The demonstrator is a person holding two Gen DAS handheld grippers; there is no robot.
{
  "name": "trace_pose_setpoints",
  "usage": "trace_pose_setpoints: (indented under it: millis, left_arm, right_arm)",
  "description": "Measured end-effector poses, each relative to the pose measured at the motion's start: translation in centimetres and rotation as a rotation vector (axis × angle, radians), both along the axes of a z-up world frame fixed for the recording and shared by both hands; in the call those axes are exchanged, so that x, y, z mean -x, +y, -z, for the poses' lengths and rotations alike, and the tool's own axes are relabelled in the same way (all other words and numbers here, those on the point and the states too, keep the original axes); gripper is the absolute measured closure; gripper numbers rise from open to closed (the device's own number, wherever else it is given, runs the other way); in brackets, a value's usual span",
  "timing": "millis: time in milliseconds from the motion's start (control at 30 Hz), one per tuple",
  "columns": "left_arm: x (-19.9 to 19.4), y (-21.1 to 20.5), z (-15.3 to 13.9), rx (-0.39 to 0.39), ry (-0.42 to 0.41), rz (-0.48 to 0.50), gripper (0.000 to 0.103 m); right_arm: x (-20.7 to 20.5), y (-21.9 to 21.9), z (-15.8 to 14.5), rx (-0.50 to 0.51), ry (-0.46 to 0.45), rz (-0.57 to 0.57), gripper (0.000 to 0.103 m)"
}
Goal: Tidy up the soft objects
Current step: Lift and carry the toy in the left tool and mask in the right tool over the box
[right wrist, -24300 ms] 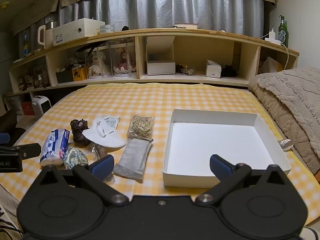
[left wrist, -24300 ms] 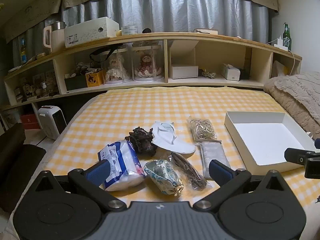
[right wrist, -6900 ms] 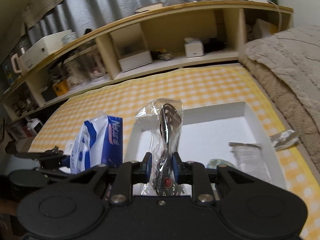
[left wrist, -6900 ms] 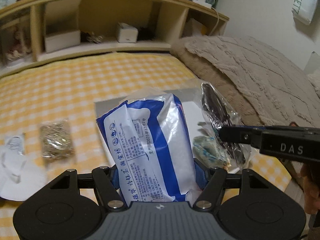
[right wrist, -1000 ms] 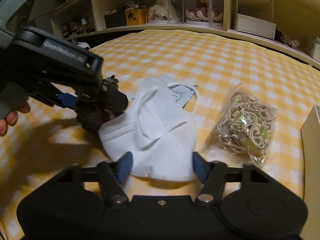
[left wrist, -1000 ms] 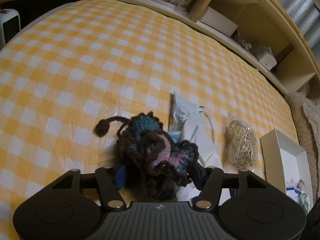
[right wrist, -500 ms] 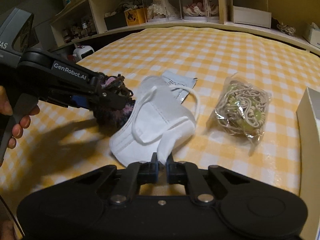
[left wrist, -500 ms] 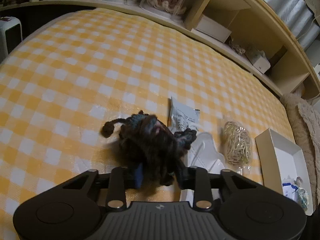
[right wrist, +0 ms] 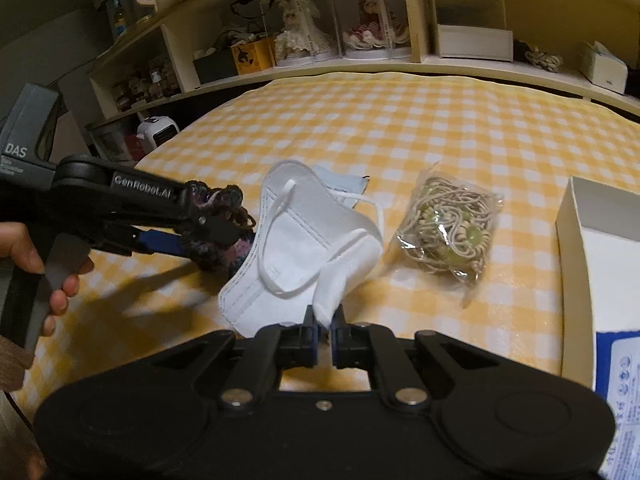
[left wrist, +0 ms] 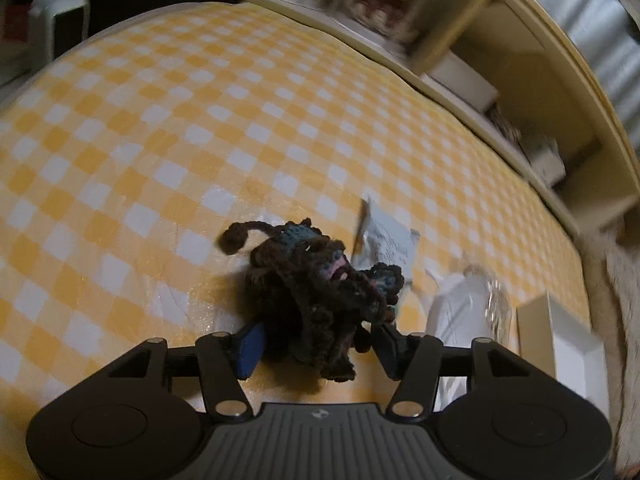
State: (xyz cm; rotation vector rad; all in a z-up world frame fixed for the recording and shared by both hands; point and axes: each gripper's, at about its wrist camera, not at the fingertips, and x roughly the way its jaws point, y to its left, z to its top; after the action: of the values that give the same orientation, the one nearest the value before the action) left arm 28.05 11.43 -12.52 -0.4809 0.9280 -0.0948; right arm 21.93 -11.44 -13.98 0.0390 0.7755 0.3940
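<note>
My left gripper [left wrist: 316, 344] is shut on a dark crocheted toy [left wrist: 320, 292] and holds it just above the yellow checked cloth [left wrist: 160, 152]; it also shows in the right wrist view [right wrist: 216, 232] at the left. My right gripper [right wrist: 323, 330] is shut on the near edge of a white face mask [right wrist: 312, 232], lifting it. A clear bag of rubber bands [right wrist: 448, 224] lies to the right of the mask. The white box [right wrist: 592, 248] is at the right edge, with a blue tissue pack [right wrist: 624, 364] in it.
A wooden shelf unit [right wrist: 420, 8] with dolls and boxes runs along the far side. A flat mask wrapper [left wrist: 388, 240] lies on the cloth behind the toy. A white heater [right wrist: 158, 128] stands on the floor at the left. A knitted blanket [left wrist: 628, 280] is at the right.
My left gripper has lifted the crocheted toy off the cloth and swung right. My right gripper has closed on the mask's edge and raised it a little.
</note>
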Motion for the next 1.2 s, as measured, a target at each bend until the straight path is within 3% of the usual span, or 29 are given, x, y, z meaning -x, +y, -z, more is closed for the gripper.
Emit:
trace_pose_setpoints:
  millis: [167, 300, 433, 533, 700, 800, 1067, 1200]
  left_arm:
    - [0.0, 1.0, 0.4, 0.113, -0.023, -0.118, 0.042]
    - [0.3, 1.8, 0.7, 0.240, 0.006, -0.197, 0.019]
    - [0.2, 1.7, 0.3, 0.247, 0.023, -0.212, 0.013]
    - [-0.1, 1.6, 0.4, 0.215, 0.026, -0.228, 0.016]
    - [-0.9, 1.7, 1.5, 0.237, 0.038, -0.233, 0.037]
    - [-1.1, 1.2, 1.6, 0.208, 0.035, -0.200, 0.052]
    - [-0.8, 0.9, 0.8, 0.166, 0.010, -0.128, 0.058]
    - [0.2, 0.3, -1.5, 0.105, -0.062, -0.088, 0.058]
  right_arm:
    - [-0.2, 0.1, 0.1, 0.003, 0.008, 0.002, 0.097]
    - [-0.3, 0.2, 0.5, 0.009, 0.021, 0.001, 0.097]
    - [-0.7, 0.2, 0.6, 0.006, 0.029, -0.002, 0.097]
    - [-0.9, 0.1, 0.5, 0.001, 0.033, 0.001, 0.097]
    - [-1.1, 0.0, 0.6, 0.003, 0.040, -0.001, 0.097]
    - [-1.2, 0.0, 0.8, 0.009, 0.044, -0.001, 0.097]
    - [-1.2, -0.1, 0.5, 0.027, 0.036, -0.002, 0.097]
    - [-1.0, -0.4, -0.3, 0.020, 0.006, 0.007, 0.097]
